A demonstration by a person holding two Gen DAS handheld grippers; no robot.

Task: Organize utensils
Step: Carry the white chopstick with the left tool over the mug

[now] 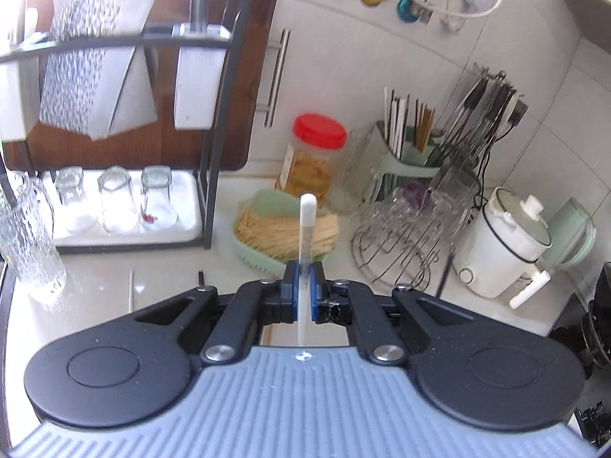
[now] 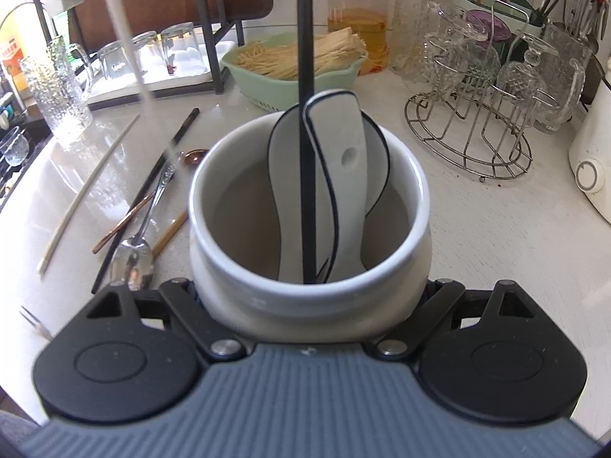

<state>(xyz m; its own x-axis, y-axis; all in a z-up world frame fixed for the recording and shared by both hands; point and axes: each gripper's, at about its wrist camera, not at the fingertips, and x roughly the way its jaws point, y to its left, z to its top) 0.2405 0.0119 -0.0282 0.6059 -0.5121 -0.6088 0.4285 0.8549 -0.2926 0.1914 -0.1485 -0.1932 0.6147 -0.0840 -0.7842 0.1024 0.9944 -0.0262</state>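
Observation:
My left gripper (image 1: 303,292) is shut on a white chopstick (image 1: 305,236), which sticks out ahead above the counter. In the right wrist view the same chopstick (image 2: 130,49) hangs blurred at the upper left. My right gripper (image 2: 311,297) has its jaws spread wide and clamped on a white pot (image 2: 214,175). Two white ceramic spoons (image 2: 336,175) and a black chopstick (image 2: 306,114) stand in the pot. Left of it on the counter lie a white chopstick (image 2: 84,191), a black chopstick (image 2: 152,179), a metal spoon (image 2: 133,259), a copper spoon (image 2: 122,225) and a small fork (image 2: 36,322).
A green basket of thin sticks (image 1: 267,244) and a red-lidded jar (image 1: 313,160) stand behind. To the right are a wire rack of glasses (image 1: 412,236), a green utensil holder (image 1: 408,152) and a white cooker (image 1: 500,244). A glass mug (image 1: 30,236) stands at left.

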